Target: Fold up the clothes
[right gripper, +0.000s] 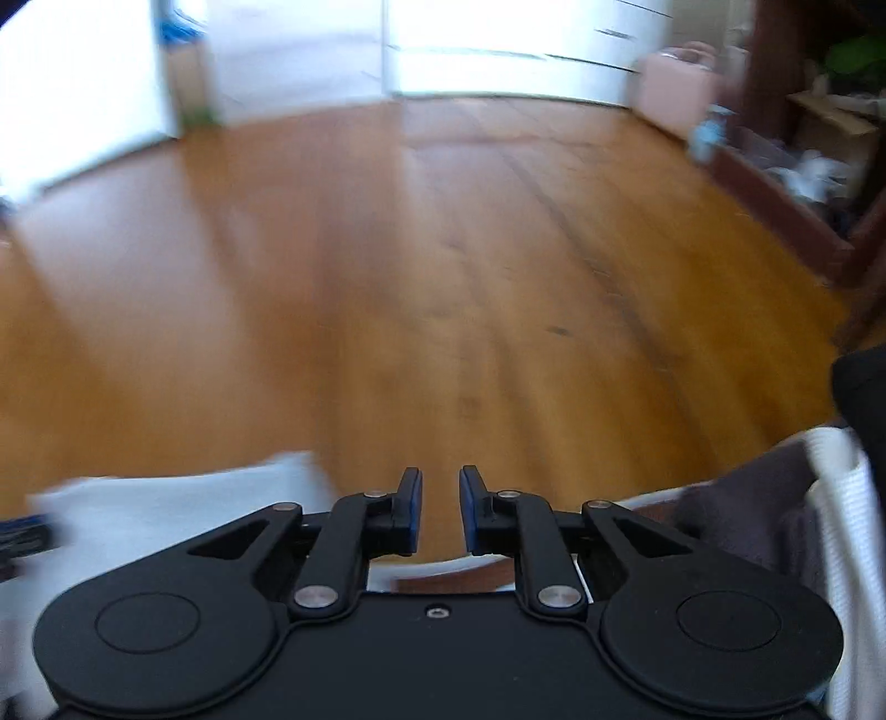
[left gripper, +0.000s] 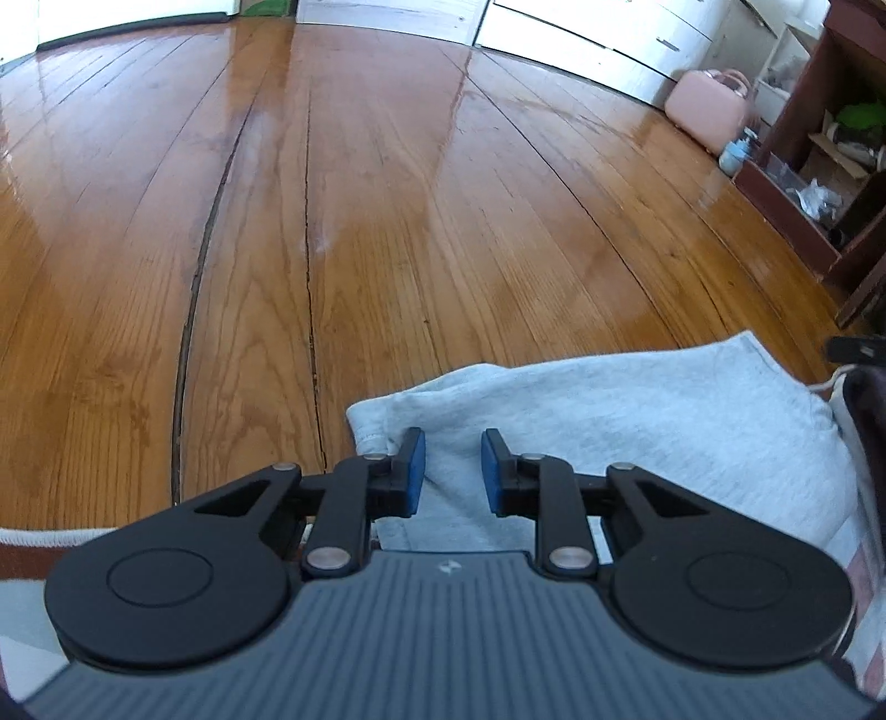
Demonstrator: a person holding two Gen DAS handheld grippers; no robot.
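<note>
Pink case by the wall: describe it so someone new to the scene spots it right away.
Follow the glossy wooden floor to its far right edge, where white drawer fronts meet a dark red-brown shelf unit. The pink case stands on the floor between them. It is the only pale pink, rounded, boxy thing there, larger than the small blue bottle beside it.

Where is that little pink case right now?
In the left wrist view the pink case stands on the wooden floor at the far upper right, against the white drawers and beside the dark wooden shelf.

Wood floor ahead open; dark shelf unit, pink case crowd far right.
</note>
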